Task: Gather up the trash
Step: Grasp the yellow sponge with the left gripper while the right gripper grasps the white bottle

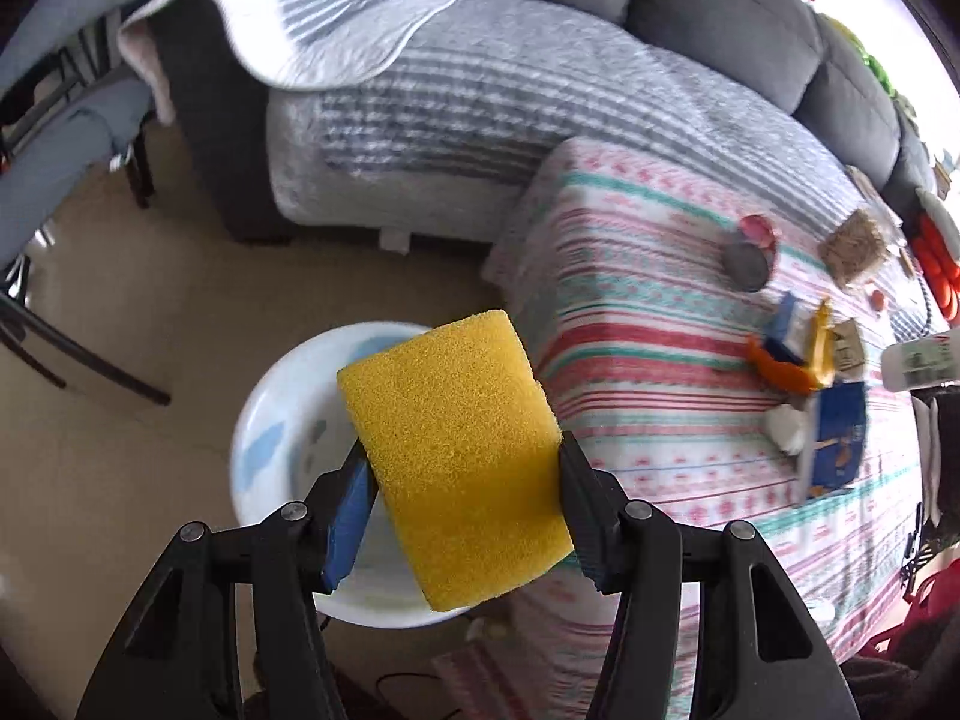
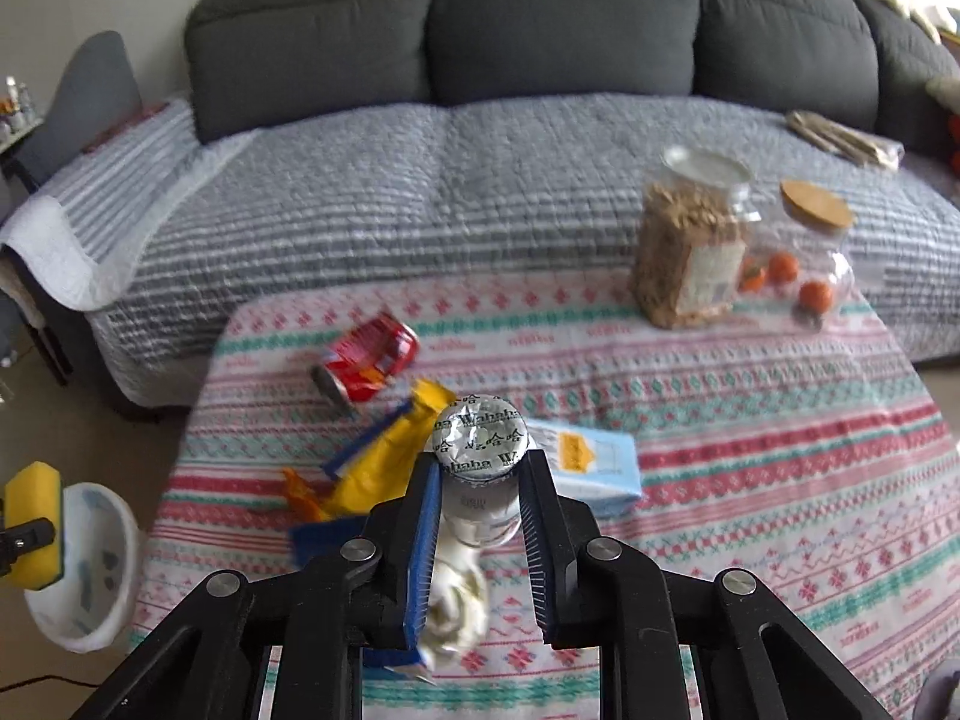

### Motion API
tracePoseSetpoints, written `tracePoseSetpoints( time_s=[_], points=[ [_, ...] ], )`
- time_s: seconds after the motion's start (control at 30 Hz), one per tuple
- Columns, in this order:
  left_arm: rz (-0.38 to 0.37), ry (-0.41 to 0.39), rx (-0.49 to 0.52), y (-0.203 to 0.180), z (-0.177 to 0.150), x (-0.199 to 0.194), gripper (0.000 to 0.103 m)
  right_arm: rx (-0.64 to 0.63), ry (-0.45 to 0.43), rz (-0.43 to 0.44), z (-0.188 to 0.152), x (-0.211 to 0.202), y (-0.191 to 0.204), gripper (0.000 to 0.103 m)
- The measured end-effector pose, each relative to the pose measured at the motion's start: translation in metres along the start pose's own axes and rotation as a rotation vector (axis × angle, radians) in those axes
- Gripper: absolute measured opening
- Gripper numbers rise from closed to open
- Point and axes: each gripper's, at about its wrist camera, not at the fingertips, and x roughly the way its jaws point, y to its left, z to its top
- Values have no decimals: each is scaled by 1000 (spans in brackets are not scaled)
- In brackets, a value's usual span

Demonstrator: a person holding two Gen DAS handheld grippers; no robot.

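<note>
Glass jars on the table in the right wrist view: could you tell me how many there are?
2: a cereal-filled jar at the table's far right, and a cork-lidded jar of small orange fruit beside it. None seems hidden.

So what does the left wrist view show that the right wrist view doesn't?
Only the left wrist view shows the left tongs clamped on the yellow sponge up close. Only the right wrist view shows the right tongs gripping the foil-capped bottle, and the cork-lidded jar. Both show the white bin, red can and patterned cloth.
</note>
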Motion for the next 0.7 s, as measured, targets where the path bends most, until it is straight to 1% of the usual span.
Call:
tracePoseSetpoints(
  time_s=[0.07, 0.17, 0.3, 0.37, 0.43, 0.53, 0.57, 0.6, 0.7],
  points=[
    [-1, 27, -14, 11, 1, 11, 60, -26, -22, 20, 1, -5, 15, 23],
    [5, 54, -45, 27, 0, 24, 61, -61, -30, 84, 0, -4, 43, 23],
    [15, 54, -46, 41, 0, 30, 61, -93, 12, 189, -7, 14, 79, 23],
    [22, 55, -39, 45, -1, 30, 64, -100, 44, 236, -11, 27, 95, 23],
    [38, 73, -29, 49, -4, 33, 66, -103, 71, 278, -17, 40, 111, 23],
    [76, 70, -19, 56, -9, 30, 77, -112, 101, 329, -24, 57, 133, 23],
    [86, 61, -17, 59, -11, 28, 83, -116, 108, 344, -26, 62, 141, 23],
    [104, 50, -18, 62, -13, 24, 87, -118, 113, 357, -29, 66, 147, 23],
    [139, 19, -7, 71, -20, 11, 89, -114, 127, 399, -34, 74, 165, 23]
  ],
)
